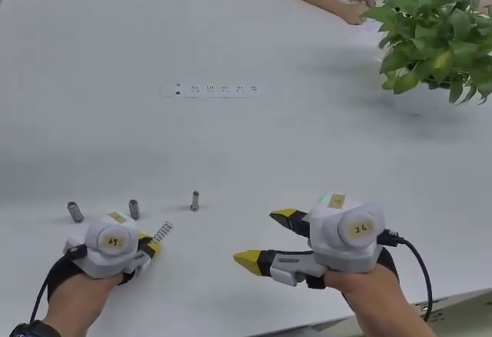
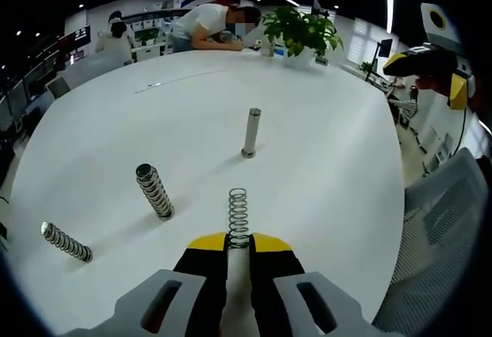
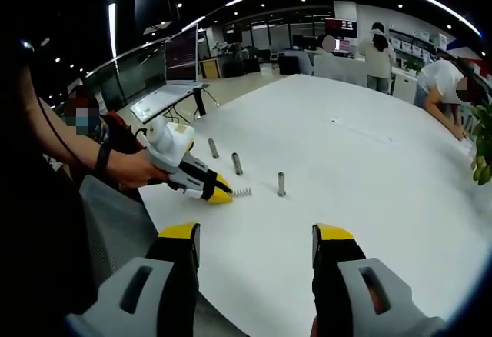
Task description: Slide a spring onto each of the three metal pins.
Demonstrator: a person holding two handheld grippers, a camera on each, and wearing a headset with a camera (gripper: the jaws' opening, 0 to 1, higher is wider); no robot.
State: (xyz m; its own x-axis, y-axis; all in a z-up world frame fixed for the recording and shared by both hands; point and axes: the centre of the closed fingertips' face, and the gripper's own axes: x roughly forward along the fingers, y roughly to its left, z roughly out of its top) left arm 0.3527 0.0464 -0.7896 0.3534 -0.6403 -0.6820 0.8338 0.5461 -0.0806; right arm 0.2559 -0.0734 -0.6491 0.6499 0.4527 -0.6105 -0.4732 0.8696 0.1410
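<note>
Yellow-tipped left gripper (image 1: 151, 246), label "61", jaws clamped on spring (image 1: 162, 232); right gripper (image 1: 265, 236), label "26", jaws wide, empty.

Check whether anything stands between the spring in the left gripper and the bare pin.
Nothing visible does: bare table lies between the spring and the bare pin; both sprung pins stand off to the side.

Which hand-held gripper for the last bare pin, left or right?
Left. The left hand-held gripper holds a spring, with the bare pin just ahead. The right hand-held gripper is open, empty.
</note>
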